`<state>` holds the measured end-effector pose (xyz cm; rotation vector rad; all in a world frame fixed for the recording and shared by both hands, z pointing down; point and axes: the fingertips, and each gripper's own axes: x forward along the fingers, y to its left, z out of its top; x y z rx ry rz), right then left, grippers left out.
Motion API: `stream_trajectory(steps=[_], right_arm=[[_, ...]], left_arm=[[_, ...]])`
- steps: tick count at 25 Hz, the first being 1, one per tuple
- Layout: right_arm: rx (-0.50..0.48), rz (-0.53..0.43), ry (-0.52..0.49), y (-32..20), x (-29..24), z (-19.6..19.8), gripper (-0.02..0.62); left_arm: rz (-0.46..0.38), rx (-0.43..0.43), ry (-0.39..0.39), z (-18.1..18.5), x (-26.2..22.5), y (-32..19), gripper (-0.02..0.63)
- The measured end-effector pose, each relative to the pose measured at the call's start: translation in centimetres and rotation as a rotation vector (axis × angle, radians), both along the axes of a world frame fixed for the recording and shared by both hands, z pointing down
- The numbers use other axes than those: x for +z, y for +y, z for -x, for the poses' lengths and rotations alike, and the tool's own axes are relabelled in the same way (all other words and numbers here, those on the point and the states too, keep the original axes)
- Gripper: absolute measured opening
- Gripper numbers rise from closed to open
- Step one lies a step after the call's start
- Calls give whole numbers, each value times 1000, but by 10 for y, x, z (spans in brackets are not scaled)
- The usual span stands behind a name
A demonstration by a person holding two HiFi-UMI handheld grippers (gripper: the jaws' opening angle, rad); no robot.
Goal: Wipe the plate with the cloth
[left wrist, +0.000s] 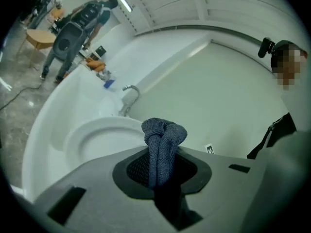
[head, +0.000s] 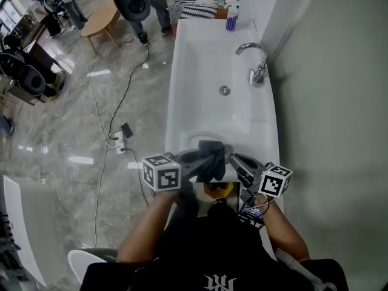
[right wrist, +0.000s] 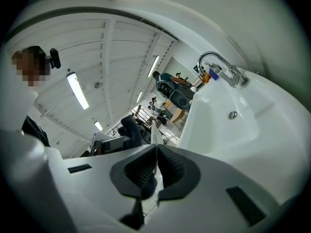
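The left gripper [left wrist: 163,171] is pinching its fingers on a bunched dark blue cloth [left wrist: 164,135], which is sticking up out of them, while the right gripper [right wrist: 155,166] is clamping its fingers on the thin white edge of the plate [left wrist: 92,140]. The plate is hanging over the near end of the sink [head: 206,59], just beside the cloth; whether the two are touching cannot be told. Something orange [head: 218,188] is peeking out beneath the two grippers, too hidden to name. Beyond them the white basin is lying bare down to its drain [head: 225,90], giving room ahead. On the right the faucet [head: 254,59] is arching in over the basin from the narrow desk [head: 267,132], and the pale wall [head: 333,102] is closing that side off right behind it. Farther along, a blue bottle [head: 231,18] is standing at the desk's far end beside a striped heap of fabric [head: 197,8]. To the left the desk is dropping off to the grey floor [head: 73,132] — a cable [head: 130,83] is trailing across it to a power strip [head: 119,139], with a wooden table [head: 100,18] standing well beyond.
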<state>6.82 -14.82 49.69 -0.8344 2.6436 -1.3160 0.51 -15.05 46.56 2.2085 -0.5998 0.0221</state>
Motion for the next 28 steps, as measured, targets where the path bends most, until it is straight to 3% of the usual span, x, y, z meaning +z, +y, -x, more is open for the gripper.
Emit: stream_trajectory(steps=[2, 5, 8, 16, 18, 20, 22, 25, 28], right_arm=[[-19, -21, 2, 1, -4, 7, 11], [-42, -31, 12, 4, -8, 10, 11], [-42, -29, 4, 7, -12, 2, 11], [1, -34, 13, 5, -12, -14, 11], [18, -24, 24, 2, -9, -18, 11], [22, -19, 25, 2, -6, -18, 11], [10, -15, 17, 4, -4, -12, 11], [-19, -33, 18, 9, -6, 2, 11], [-45, -46, 21, 12, -9, 8, 11]], left_arm=[[-6, 28, -33, -20, 9, -1, 63], [-22, -8, -144, -12, 25, -11, 63], [-23, -74, -201, 16, 31, -21, 63], [9, -254, -246, 101, 37, -32, 63], [-15, -231, -185, 91, 20, -25, 63], [-43, -156, -78, 59, 0, -12, 63], [-53, -72, -19, 22, -8, -3, 63], [-47, 10, -34, -16, 2, 0, 63], [-47, 11, -113, -18, 15, -7, 63]])
